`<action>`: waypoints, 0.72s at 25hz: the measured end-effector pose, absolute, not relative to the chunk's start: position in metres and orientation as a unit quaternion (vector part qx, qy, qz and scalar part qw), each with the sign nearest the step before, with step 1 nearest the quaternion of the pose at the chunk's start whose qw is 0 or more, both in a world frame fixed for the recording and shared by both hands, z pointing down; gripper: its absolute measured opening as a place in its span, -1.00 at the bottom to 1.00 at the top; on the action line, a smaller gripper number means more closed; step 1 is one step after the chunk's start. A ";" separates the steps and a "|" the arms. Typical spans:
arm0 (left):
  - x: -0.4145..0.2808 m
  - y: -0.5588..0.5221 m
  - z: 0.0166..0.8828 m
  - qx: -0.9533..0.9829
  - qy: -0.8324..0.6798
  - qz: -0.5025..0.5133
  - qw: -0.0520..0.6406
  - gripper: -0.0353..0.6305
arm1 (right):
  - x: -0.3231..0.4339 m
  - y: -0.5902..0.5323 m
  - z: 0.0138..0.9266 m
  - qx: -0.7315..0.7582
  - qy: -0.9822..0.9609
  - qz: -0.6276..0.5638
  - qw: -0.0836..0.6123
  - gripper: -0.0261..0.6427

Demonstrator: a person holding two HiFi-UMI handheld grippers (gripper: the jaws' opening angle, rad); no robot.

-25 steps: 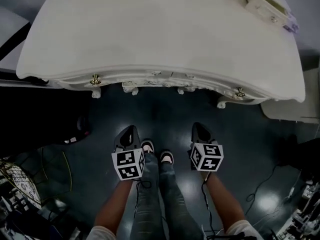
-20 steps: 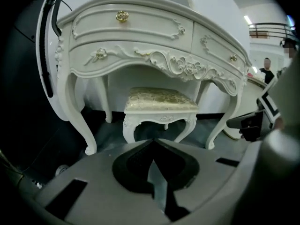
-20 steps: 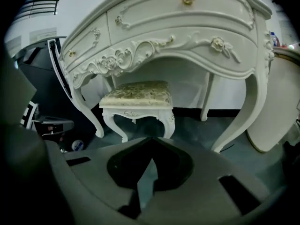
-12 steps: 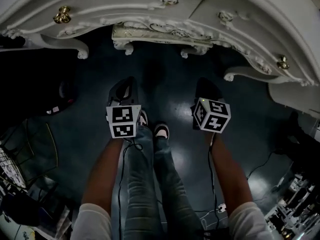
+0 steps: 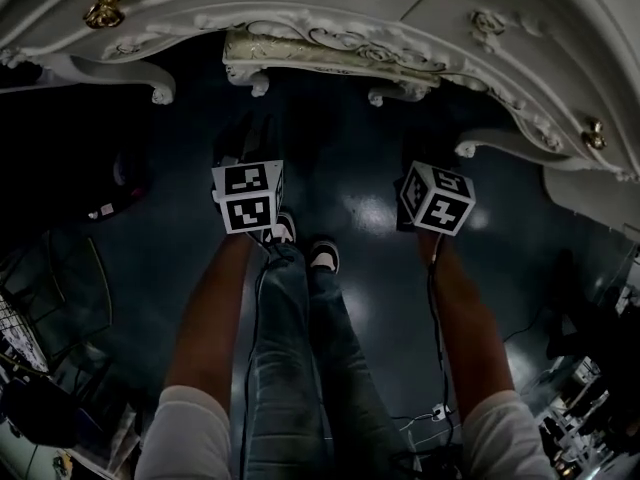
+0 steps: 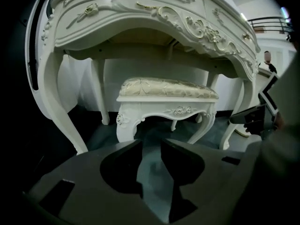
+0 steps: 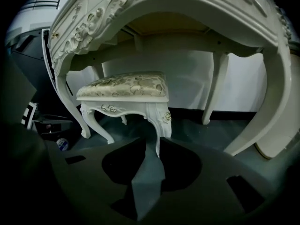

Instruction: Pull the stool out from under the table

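Note:
A white carved stool (image 6: 166, 97) with a pale patterned cushion stands tucked under the ornate white table (image 6: 140, 13). In the head view only the stool's (image 5: 320, 53) front rail shows beneath the table (image 5: 300, 8) front. My left gripper (image 6: 151, 143) faces the stool from a short way off, its jaws opening with only floor between them. The right gripper (image 7: 151, 142) also points at the stool (image 7: 124, 90), jaws opening and empty; the near stool leg shows beyond the gap. From above, left gripper (image 5: 245, 138) and right gripper (image 5: 415, 158) hover over the floor, short of the table.
The table's curved legs (image 6: 61, 111) (image 7: 262, 111) flank the stool on both sides. The person's legs and shoes (image 5: 300, 233) stand between the grippers on a dark glossy floor. A wire basket (image 5: 20, 338) lies at the left, cables (image 5: 545, 343) at the right.
The head view has dropped from the table top to its carved front and underside. Both grippers have moved forward and up in the picture, nearer the table.

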State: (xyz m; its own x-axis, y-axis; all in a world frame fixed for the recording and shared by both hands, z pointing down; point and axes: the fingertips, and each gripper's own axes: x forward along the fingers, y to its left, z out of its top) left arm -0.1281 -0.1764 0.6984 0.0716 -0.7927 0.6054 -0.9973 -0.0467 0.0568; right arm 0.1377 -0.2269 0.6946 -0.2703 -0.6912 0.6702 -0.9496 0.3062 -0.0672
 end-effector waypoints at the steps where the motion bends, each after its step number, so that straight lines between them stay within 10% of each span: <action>1: -0.130 -0.179 0.703 0.689 -0.649 0.218 0.239 -0.53 | 0.137 -0.229 0.698 0.537 -0.761 0.237 0.275 -0.65; 18: -0.178 -0.225 0.749 0.660 -0.676 0.254 0.206 -0.11 | 0.133 -0.292 0.735 0.554 -0.759 0.218 0.263 -0.18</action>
State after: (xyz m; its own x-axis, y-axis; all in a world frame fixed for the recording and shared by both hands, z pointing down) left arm -0.1780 -0.2250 0.7487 -0.0447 -0.7880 0.6141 -0.9973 -0.0002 -0.0728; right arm 0.1330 -0.2923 0.7349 -0.2480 -0.7263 0.6411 -0.9558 0.2914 -0.0396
